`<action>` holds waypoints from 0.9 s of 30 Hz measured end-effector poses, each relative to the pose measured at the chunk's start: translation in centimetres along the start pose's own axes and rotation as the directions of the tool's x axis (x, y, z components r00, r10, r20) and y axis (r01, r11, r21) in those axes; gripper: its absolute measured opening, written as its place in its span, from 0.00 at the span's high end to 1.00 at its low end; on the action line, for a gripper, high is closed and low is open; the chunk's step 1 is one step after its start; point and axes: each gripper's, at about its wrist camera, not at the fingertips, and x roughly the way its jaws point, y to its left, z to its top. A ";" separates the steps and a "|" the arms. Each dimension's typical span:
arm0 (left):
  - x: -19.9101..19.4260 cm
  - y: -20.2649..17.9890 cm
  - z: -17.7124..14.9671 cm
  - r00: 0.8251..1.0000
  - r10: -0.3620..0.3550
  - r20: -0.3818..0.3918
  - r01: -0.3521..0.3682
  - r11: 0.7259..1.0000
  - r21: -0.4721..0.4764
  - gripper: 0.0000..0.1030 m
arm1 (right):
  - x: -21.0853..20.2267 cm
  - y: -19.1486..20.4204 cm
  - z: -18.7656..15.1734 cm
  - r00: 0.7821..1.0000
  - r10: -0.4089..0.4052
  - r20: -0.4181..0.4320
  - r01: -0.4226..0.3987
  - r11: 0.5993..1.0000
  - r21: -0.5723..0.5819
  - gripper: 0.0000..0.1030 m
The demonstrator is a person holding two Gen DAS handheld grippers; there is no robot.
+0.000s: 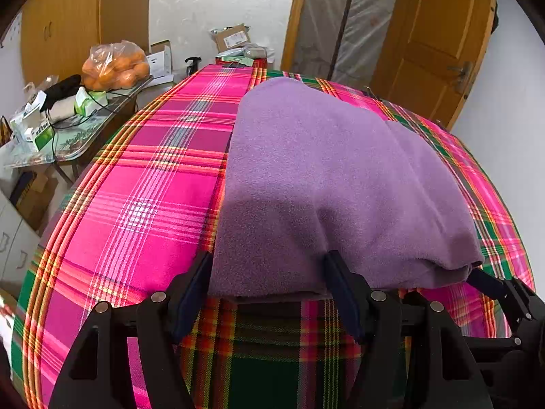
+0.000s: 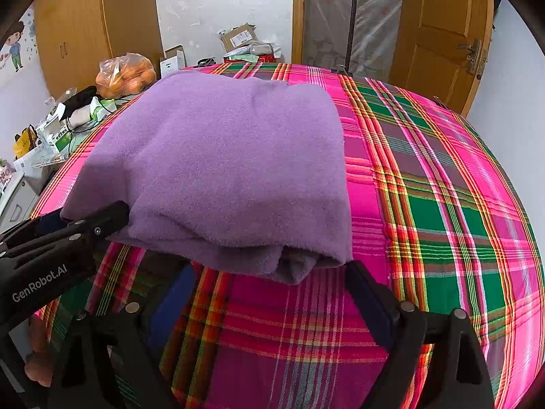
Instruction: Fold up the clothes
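On the plaid bed cover (image 1: 136, 184), through the left wrist view: purple fleece garment (image 1: 316, 177) folded into a thick rectangular bundle, lying right of centre. Left gripper (image 1: 269, 283) at its near edge, jaws apart, one finger just outside the left-hand corner, the other pressed against the front of the cloth; no pinch visible. Right gripper (image 1: 490, 286) poking in at the bundle's near right corner, its tip under or against the overhanging fold, hard to say which. Cluttered side table (image 1: 68, 136) with a bag of oranges (image 1: 115, 64) well apart at far left. Through the right wrist view: same bundle filling the middle, layered near edge drooping over the cover. Right gripper (image 2: 272, 293) with jaws wide apart, straddling the near right end of the fold, nothing clamped. Left gripper (image 2: 112, 218) tucked into the near left corner. Probably squaring up or readying a further fold: best to slide both sets of jaws evenly beneath all layers, close together, lift level, avoid dragging the cover.
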 end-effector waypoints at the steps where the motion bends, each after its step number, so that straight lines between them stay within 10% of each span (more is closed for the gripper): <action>1: 0.0 0.0 0.0 1.000 0.000 0.000 0.000 1.000 0.000 0.33 | 0.0 0.0 0.0 1.000 0.000 0.000 0.000 1.000 0.000 0.12; 27: 0.0 -0.1 0.0 1.000 -0.003 0.002 0.003 1.000 -0.011 0.33 | 0.1 0.0 0.1 1.000 0.000 0.000 0.000 1.000 0.001 0.11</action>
